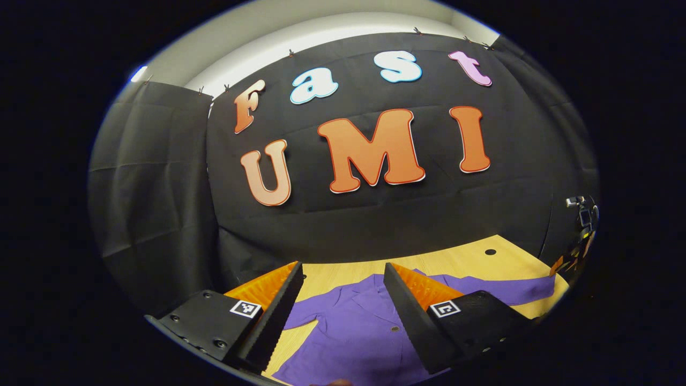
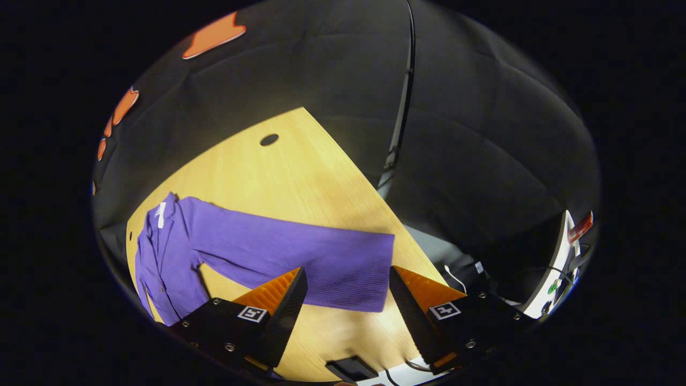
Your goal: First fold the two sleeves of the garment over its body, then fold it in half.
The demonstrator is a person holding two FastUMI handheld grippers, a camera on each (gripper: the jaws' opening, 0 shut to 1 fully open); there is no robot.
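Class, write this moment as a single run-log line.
stage: before first fold | shirt: flat on table | sleeve: stretched out, unfolded | left gripper: open above shirt | right gripper: open over cuff

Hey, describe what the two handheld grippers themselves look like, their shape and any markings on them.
In the left gripper view, the left gripper has two wedge-shaped fingers with ribbed inner faces and toothed edges, on black blocks with screws. Each block carries a small square black-and-white marker. In the right gripper view, the right gripper is built the same, with a marker on each block.
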